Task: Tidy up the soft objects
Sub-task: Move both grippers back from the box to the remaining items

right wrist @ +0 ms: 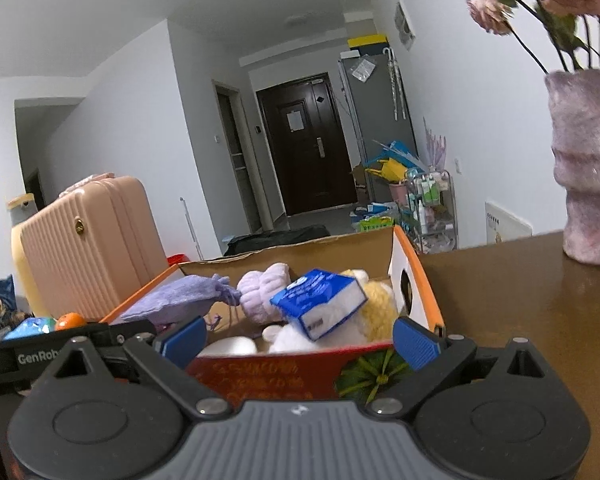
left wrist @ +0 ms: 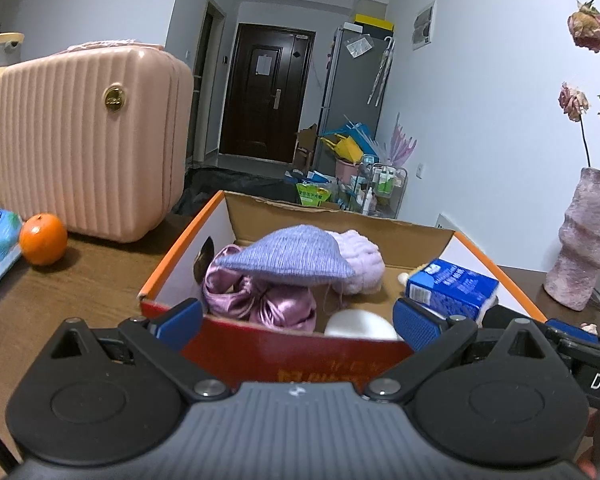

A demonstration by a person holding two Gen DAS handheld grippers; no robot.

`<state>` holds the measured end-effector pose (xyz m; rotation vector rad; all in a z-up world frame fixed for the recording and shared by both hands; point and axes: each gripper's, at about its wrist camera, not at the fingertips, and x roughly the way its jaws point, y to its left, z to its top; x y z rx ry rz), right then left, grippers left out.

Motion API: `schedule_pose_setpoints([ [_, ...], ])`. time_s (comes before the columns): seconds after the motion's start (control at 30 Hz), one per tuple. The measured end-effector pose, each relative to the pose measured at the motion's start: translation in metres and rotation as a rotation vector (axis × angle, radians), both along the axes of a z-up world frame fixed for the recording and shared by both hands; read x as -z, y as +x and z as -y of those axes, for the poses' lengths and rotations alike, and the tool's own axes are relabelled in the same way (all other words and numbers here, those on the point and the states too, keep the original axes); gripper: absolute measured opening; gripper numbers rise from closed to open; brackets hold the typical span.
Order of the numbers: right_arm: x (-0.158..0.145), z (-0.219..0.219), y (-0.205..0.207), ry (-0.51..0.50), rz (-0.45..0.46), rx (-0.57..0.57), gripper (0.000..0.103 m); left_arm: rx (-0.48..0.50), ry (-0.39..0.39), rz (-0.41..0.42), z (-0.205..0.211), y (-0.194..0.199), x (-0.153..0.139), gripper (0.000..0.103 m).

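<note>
Box (left wrist: 380,350): open cardboard, red front, orange rim, set on the surface.
Contents: lilac knitted pouch (left wrist: 292,254) laid over pink satin cloth (left wrist: 260,304); fluffy lilac band (left wrist: 364,260); blue tissue pack (left wrist: 452,286) tilted.

White "GenRob" shows on the left gripper (right wrist: 32,356), "DA" on the right gripper (left wrist: 596,380).

Both cameras sit low at the table's near edge, close behind the box (left wrist: 300,354), facing over it toward the far door (left wrist: 266,92). The left view looks from the box's left part, the right from its right, tilted. Both share the box, suitcase (right wrist: 88,240), vase (left wrist: 584,240) and door.
</note>
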<state>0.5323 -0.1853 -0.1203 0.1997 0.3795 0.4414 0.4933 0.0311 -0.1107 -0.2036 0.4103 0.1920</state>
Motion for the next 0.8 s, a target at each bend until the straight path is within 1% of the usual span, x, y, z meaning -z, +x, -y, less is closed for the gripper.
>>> schedule_pose_setpoints([
  [0.33, -0.002, 0.004, -0.052, -0.001, 0.072, 0.08, 0.1, -0.028, -0.011, 0.015, -0.002, -0.035, -0.003, 0.103],
  [0.5, -0.003, 0.006, -0.074, -0.014, 0.104, 0.114, 0.1, -0.032, 0.005, 0.023, -0.003, -0.054, -0.005, 0.103],
  [0.57, -0.004, 0.008, -0.083, -0.018, 0.113, 0.128, 0.102, -0.033, 0.015, 0.024, -0.002, -0.061, -0.005, 0.103],
  [0.8, -0.004, 0.009, -0.111, -0.037, 0.129, 0.139, 0.103, -0.027, 0.048, 0.023, -0.001, -0.088, -0.007, 0.103],
])
